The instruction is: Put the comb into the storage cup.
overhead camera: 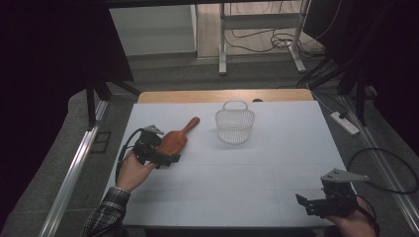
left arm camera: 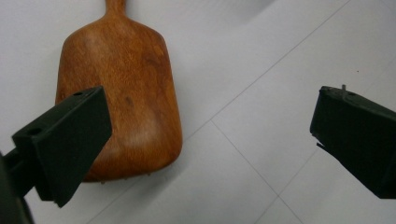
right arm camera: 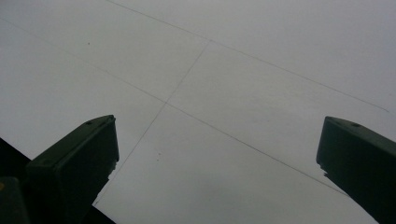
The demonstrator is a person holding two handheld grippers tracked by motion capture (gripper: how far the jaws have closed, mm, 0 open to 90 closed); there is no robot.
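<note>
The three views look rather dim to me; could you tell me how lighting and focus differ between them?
High view: dark surroundings, table evenly lit, basket casting a faint shadow. Left gripper view: wooden brush sharp, with soft sheen. Right gripper view: grey, dim table, no glare.

Dim room — grey floor (overhead camera: 163, 74), metal table legs (overhead camera: 222, 44), trailing cables (overhead camera: 267, 42).

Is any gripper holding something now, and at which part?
Nothing is held. The left gripper is open beside the wooden brush; the right gripper is open over the bare table.
</note>
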